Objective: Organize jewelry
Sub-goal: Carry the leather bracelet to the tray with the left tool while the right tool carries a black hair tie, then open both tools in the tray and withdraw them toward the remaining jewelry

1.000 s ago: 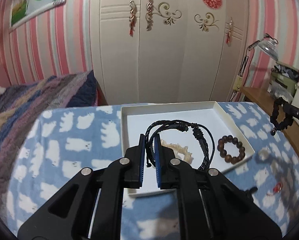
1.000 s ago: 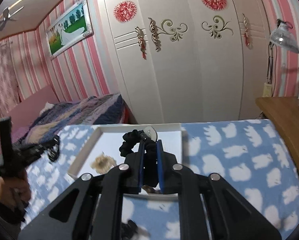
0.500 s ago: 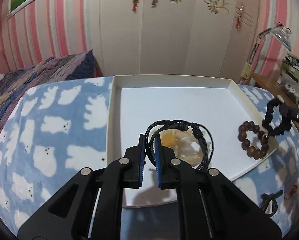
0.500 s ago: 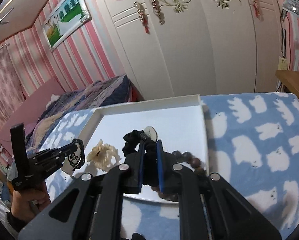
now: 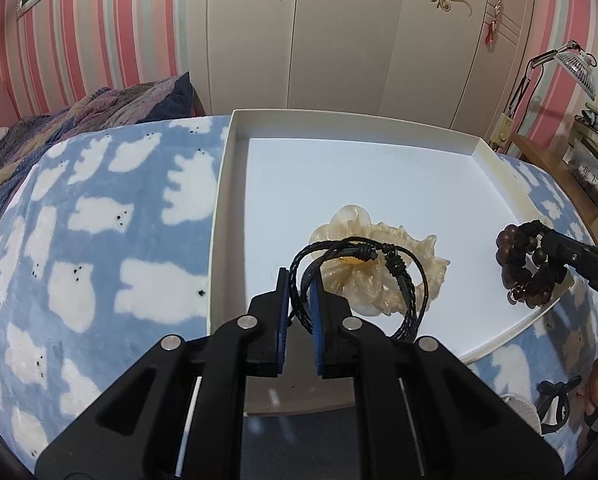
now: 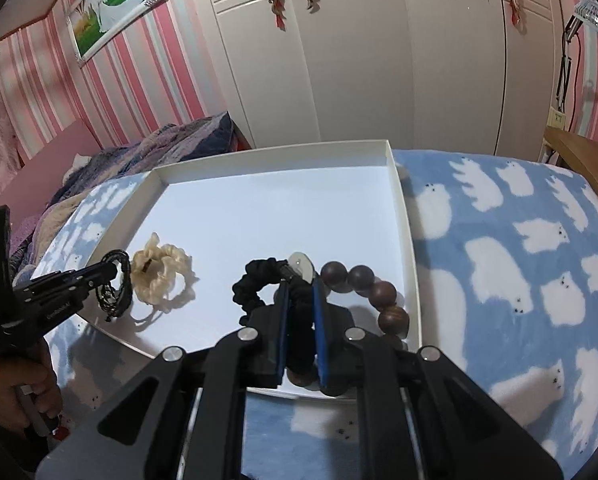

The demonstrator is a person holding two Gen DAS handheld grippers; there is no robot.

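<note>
Fingers of left gripper (image 5: 299, 280) pinch black cord bracelet (image 5: 363, 276); right gripper (image 6: 299, 284) clamps black scrunchie (image 6: 259, 280) over tray (image 6: 403, 216)

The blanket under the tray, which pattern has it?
Blue blanket with white bear shapes; right wrist view shows it best.

One white tray (image 6: 403, 216), two scrunchies (image 6: 161, 276) (image 6: 255, 280), two bracelets (image 5: 363, 276) (image 6: 379, 292), two grippers (image 5: 299, 300) (image 6: 299, 304).

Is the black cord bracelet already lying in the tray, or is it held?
Held. The left claw is shut on the bracelet, which hangs over the cream scrunchie in the tray.
</note>
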